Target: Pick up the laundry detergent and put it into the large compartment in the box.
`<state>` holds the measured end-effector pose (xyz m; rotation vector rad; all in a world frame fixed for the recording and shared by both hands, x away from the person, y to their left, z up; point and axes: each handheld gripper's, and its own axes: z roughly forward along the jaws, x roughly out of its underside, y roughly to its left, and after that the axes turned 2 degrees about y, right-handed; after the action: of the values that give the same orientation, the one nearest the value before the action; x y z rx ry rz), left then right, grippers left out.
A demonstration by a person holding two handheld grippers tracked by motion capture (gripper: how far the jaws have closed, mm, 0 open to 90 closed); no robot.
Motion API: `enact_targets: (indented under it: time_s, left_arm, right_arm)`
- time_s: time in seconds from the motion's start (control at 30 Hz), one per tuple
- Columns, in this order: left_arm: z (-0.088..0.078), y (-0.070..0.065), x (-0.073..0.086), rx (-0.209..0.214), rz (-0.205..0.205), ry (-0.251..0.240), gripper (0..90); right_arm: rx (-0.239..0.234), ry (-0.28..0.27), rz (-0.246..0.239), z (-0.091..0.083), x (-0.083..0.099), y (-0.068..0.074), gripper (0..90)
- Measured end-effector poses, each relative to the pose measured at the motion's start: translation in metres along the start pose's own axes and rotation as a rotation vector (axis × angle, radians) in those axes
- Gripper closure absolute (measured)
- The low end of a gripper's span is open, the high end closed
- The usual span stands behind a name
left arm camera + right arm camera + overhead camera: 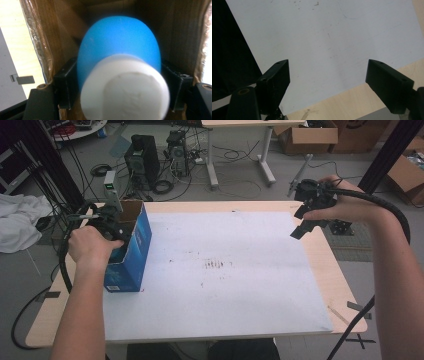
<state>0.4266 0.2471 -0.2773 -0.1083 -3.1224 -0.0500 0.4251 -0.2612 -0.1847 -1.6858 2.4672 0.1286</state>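
A blue cardboard box [131, 251] with an open top stands at the left of the white board [225, 270]. My left gripper [107, 227] reaches down into it. In the left gripper view its jaws are shut on a blue rounded object with a white round cap [120, 62], inside the box's brown walls [50, 37]. My right gripper [307, 222] hangs above the board's far right corner, held in a hand. In the right gripper view [327, 82] its jaws stand wide apart with nothing between them, over the board's edge.
The board lies on a light wooden table [335, 270]. A white cloth [17, 222] lies off the table's left side. On the floor beyond stand computer towers [142, 157], cables and cardboard boxes [310, 137]. A black post [392, 150] rises at the right.
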Motion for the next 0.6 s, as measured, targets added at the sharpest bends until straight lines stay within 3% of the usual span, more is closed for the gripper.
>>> enact_targets:
  time_s: [0.27,0.6]
  left_arm:
    - [-0.012,0.004,0.005,0.028,-0.008,-0.046,25.5]
    - [-0.037,-0.005,0.01,0.027,0.051,-0.098,20.4]
  right_arm:
    - [-0.001,-0.004,-0.002,0.0,0.002,0.0,19.3]
    - [-0.001,-0.007,-0.005,-0.001,0.001,0.002,19.3]
